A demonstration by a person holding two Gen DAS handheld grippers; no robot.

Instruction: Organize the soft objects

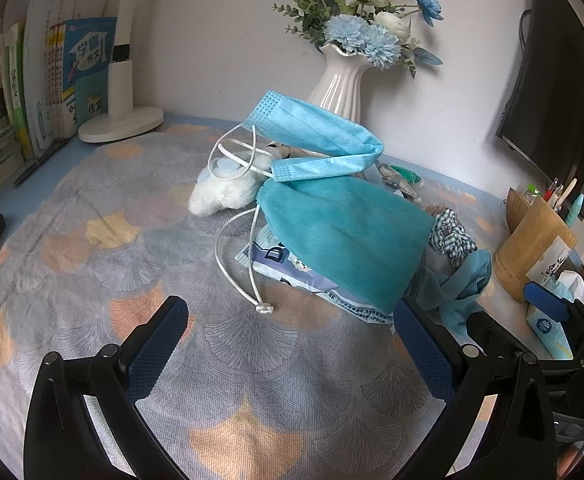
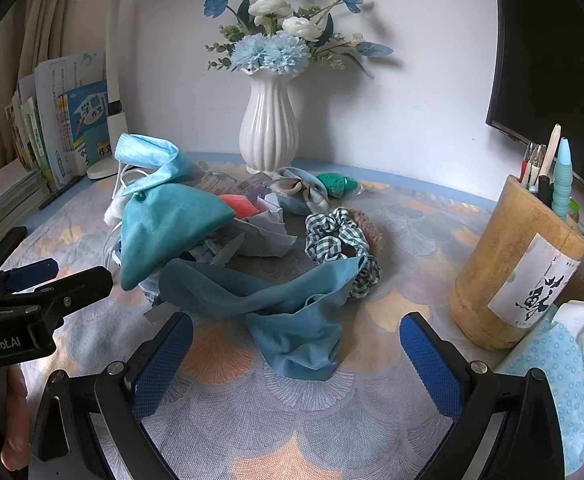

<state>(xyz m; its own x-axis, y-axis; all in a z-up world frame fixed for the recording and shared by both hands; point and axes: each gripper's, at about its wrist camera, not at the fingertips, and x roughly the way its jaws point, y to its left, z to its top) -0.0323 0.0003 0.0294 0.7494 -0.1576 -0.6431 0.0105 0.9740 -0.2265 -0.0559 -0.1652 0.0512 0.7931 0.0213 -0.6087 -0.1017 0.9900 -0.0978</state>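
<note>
You are holding both grippers, left gripper [image 1: 289,334] and right gripper [image 2: 296,346], with fingers wide and empty. In front of the white ribbed vase [image 2: 268,128], the teal velvet drawstring pouch [image 2: 163,224], blue pleated face mask [image 2: 147,152] and checked scrunchie [image 2: 340,240] are lying heaped, nothing sorted yet.

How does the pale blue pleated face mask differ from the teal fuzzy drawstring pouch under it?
The pale blue pleated face mask is thin, ribbed and folded over on top of the pile; the teal fuzzy drawstring pouch is plush, smooth and bulging beneath it. The mask has flat white ear loops, the pouch a round white cord ending in a knot. Both are soft, bluish, and lie untouched; both grippers are open.
</note>
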